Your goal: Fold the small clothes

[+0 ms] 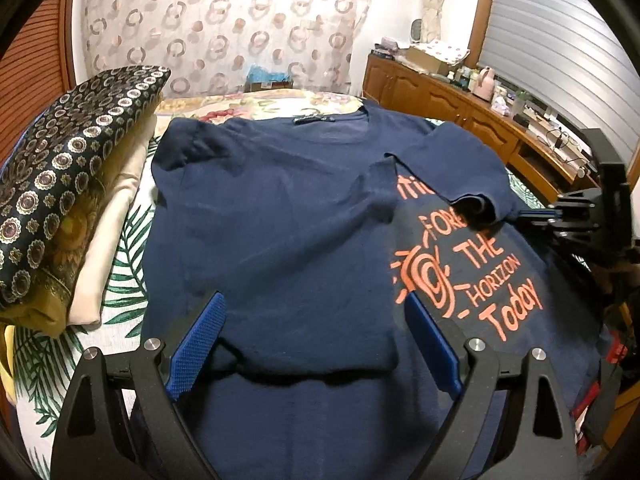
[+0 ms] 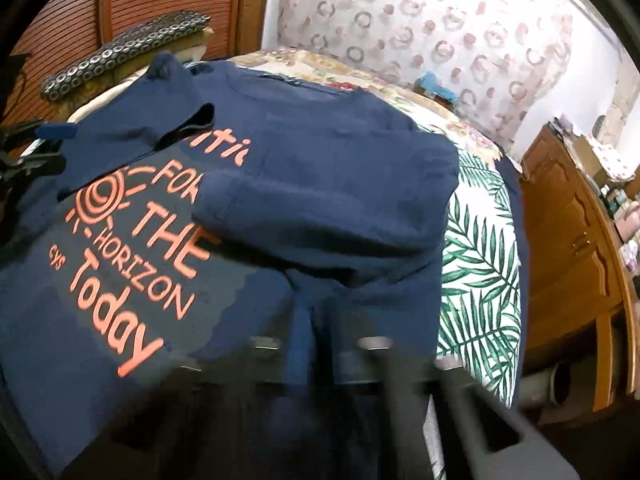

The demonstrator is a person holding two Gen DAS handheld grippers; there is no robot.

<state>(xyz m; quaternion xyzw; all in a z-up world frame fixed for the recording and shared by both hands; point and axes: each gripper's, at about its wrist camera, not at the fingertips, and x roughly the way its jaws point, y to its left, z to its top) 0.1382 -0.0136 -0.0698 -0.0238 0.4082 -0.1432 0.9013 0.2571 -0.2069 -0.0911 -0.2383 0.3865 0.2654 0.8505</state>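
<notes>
In the left wrist view, the left gripper filled the bottom of the frame, its two blue-padded jaws spread wide apart and holding nothing. Between and beyond them lay a navy T-shirt, spread on a bed with a palm-leaf bedsheet. The shirt's left side was folded over its middle, so plain blue cloth covered part of the orange print, which read in part "THE HORIZON Today" beside a sun drawing.

At the right edge of that frame, the right gripper reached in from the side, its jaws clenched on the shirt's sleeve, which was lifted and bunched at the tips.

In the right wrist view, the right gripper's own jaws were a dark blur along the bottom of the frame, with a strip of blue cloth running down between them. The shirt filled the centre and left, the print at lower left. The left gripper showed only as dark parts at the far left edge.

To the left of the shirt in the left wrist view sat a stack of folded fabrics, topped by a dark cloth patterned with circles. At the upper centre hung a curtain with ring patterns. At the upper right stood a wooden cabinet cluttered with small items.
</notes>
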